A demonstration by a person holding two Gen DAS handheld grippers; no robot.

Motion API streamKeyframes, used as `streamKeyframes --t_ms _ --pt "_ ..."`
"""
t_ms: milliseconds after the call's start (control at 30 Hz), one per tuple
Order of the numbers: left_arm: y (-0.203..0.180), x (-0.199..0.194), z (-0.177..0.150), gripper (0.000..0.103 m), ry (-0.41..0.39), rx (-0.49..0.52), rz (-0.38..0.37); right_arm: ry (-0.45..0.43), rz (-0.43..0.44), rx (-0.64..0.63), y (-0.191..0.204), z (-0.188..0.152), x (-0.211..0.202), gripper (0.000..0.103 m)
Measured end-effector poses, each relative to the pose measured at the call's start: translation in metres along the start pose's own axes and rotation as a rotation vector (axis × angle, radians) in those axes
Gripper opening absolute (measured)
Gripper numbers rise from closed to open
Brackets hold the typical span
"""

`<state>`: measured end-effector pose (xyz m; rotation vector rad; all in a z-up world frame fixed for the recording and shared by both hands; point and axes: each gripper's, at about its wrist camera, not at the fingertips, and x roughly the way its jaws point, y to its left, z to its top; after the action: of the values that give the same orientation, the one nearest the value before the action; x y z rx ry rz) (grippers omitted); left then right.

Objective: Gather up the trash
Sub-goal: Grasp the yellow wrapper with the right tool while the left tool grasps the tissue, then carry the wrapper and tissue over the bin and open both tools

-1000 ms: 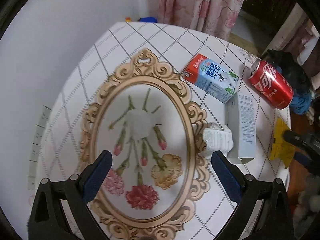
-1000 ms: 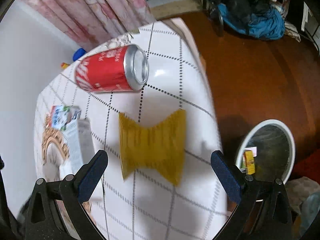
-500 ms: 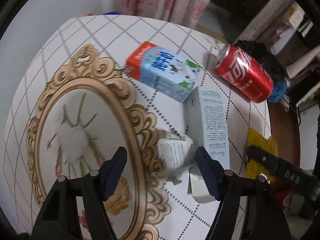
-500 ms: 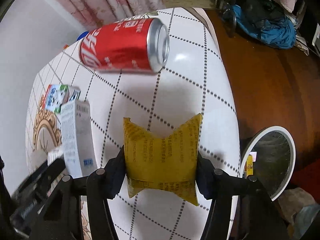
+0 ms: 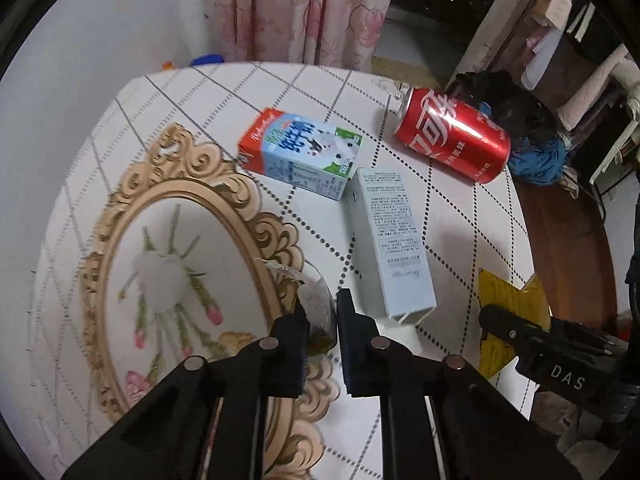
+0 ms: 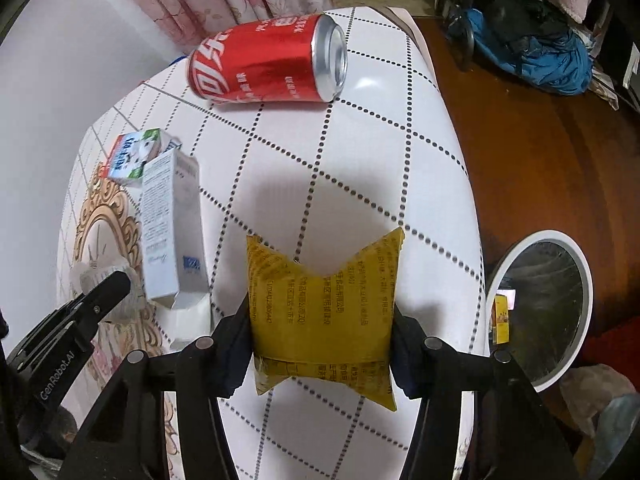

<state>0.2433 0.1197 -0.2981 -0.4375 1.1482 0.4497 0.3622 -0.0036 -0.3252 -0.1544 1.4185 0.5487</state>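
In the left wrist view the left tongs (image 5: pixel 322 312) have just closed on a crumpled paper scrap (image 5: pixel 316 300) at the 6 o'clock part of the tabletop (image 5: pixel 224 92), with a white box (image 5: pixel 390 240) at its 1 o'clock, a milk carton (image 5: pixel 300 154) at 12 and a red can (image 5: pixel 452 136) beyond. In the right wrist view the right tongs (image 6: pixel 322 336) have just closed on a yellow packet (image 6: pixel 324 312) low at centre, the red can (image 6: pixel 268 62) at its 12 o'clock and a white-rimmed bin (image 6: pixel 560 240) on the floor at 3 o'clock.

Right gripper (image 6: pixel 322 330) clamps a yellow packet (image 6: pixel 322 312) at centre frame.
Red can (image 6: pixel 266 62) lies upper centre; white bin (image 6: pixel 540 312) sits lower right.
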Motion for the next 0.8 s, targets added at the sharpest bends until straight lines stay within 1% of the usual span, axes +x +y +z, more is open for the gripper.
streamKeyframes --t_ms 200,400,533,633,767,800 --pt "0.002 -0.035 -0.007 0.01 -0.057 0.015 0.02 -0.04 0.027 0.0 -0.001 -0.014 -0.025 0.058" --pt "-0.01 -0.077 -0.011 0.01 -0.131 0.049 0.018 -0.102 0.063 0.001 -0.002 -0.027 -0.064 0.058" --pt "-0.031 -0.112 -0.014 0.01 -0.194 0.081 0.0 -0.16 0.079 0.005 -0.009 -0.033 -0.097 0.058" --pt "-0.05 -0.132 -0.014 0.01 -0.225 0.104 -0.026 -0.198 0.096 0.026 -0.021 -0.037 -0.122 0.058" --pt "-0.083 -0.154 -0.014 0.01 -0.26 0.146 -0.075 -0.253 0.101 0.057 -0.047 -0.044 -0.156 0.058" --pt "-0.097 -0.159 -0.013 0.01 -0.268 0.164 -0.093 -0.267 0.101 0.07 -0.057 -0.046 -0.165 0.058"
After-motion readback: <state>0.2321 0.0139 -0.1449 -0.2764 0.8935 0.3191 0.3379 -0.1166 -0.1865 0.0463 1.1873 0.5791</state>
